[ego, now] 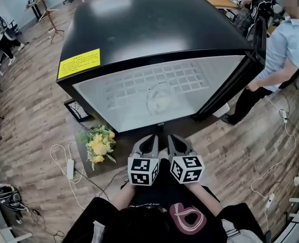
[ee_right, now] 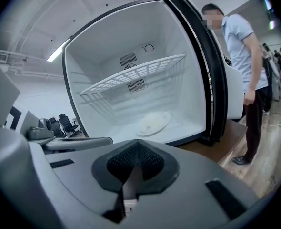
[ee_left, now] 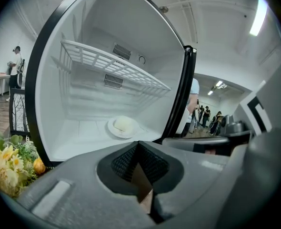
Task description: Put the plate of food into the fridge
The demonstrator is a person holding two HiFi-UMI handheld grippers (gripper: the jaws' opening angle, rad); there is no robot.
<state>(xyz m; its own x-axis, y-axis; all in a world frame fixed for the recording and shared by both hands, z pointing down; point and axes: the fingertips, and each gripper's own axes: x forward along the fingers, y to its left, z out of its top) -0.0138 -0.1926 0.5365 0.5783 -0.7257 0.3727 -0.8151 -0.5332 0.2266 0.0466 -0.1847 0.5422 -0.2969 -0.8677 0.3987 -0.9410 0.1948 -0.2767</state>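
Ahead of the left gripper (ee_left: pixel 138 146) and right gripper (ee_right: pixel 136 147), both pressed together and empty, a round white plate of food (ee_left: pixel 123 126) sits inside the open black fridge (ee_left: pixel 78 109).

Yellow label (ego: pixel 79 63) on fridge (ego: pixel 154 24), illegible

Fridge (ego: pixel 154 24): black, open front towards the wearer, yellow label (ego: pixel 79 63) on its top edge.
Inside: white wire shelf (ego: pixel 139 82), plate of food (ego: pixel 161 97).
Grippers: left gripper (ego: pixel 150 138) and right gripper (ego: pixel 174 138) side by side, near the opening.
Flowers (ego: pixel 100 146): yellow, by the fridge's left corner.
Bystander (ego: pixel 286 49): stands right of the fridge.
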